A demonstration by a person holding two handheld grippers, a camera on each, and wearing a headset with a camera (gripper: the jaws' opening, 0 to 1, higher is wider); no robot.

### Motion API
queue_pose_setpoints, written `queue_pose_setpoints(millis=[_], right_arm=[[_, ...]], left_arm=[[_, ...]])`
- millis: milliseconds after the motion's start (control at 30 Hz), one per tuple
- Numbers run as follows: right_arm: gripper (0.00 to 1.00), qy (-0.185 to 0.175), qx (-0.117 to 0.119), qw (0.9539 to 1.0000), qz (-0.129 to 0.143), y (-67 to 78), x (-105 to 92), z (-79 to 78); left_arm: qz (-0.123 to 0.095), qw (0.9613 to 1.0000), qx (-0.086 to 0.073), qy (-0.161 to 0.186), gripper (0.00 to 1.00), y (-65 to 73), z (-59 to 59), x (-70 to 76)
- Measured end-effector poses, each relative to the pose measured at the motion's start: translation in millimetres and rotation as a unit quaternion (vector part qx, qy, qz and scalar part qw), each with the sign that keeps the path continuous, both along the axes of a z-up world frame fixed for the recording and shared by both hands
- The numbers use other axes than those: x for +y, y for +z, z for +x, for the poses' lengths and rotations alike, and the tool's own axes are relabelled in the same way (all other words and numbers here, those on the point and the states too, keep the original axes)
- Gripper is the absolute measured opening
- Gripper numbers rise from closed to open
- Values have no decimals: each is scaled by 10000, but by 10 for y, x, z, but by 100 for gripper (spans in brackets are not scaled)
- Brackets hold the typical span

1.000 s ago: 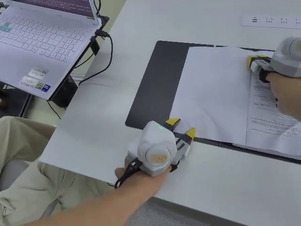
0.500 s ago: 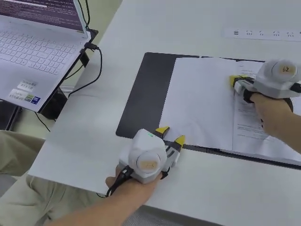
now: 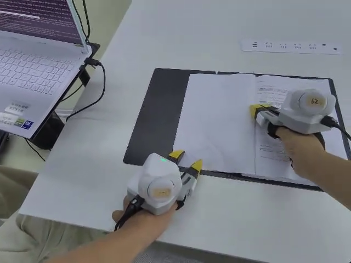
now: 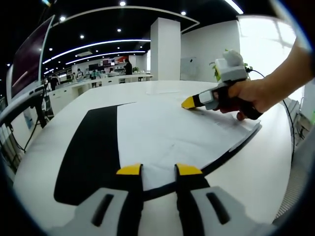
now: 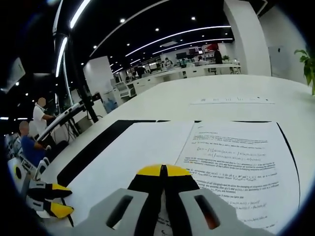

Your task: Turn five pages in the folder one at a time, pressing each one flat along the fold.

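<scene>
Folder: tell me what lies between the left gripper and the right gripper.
The blank white turned page of the open folder, nothing on it, spans from the left gripper to the right gripper, as the head view shows.

One black folder [image 3: 148,120], lying open. Two pages showing in it: one blank page [image 3: 219,120] left, one printed page [image 3: 266,156] right. Two grippers: left gripper [image 3: 186,159] at the folder's near edge, right gripper [image 3: 256,112] by the fold. One laptop [image 3: 33,49] far left, with one cable [image 3: 103,85]. One power strip [image 3: 290,47] on the far side. One white table [image 3: 164,44]. Two people in the background of the right gripper view: farther person [image 5: 39,117], nearer person [image 5: 27,142].
</scene>
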State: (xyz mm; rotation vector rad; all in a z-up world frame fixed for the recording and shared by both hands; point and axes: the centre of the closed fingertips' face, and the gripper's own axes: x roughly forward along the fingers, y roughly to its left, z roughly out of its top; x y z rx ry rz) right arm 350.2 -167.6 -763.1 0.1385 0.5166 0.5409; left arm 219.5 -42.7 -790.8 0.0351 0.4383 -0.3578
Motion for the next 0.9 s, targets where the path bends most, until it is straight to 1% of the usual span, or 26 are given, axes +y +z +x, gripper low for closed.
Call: queue_pose_setpoints(millis=[200, 300, 533, 633, 833, 900], right_arm=[[0, 90, -9, 10000, -3, 23, 5, -138], [0, 100, 27, 9999, -3, 13, -9, -187], [0, 292, 102, 9995, -72, -8, 3, -411], [0, 384, 121, 9991, -128, -21, 10, -487], [0, 499, 186, 9985, -155, -43, 19, -647], [0, 576, 208, 9979, -189, -52, 32, -731]], left_arm=[[0, 10000, 3, 0, 24, 12, -6, -1], [-5, 10000, 4, 4, 24, 8, -4, 1], [0, 10000, -6, -9, 24, 17, -9, 1], [3, 10000, -8, -13, 24, 25, -13, 1], [8, 10000, -9, -16, 24, 35, -18, -2], [23, 10000, -9, -28, 24, 39, -21, -6]])
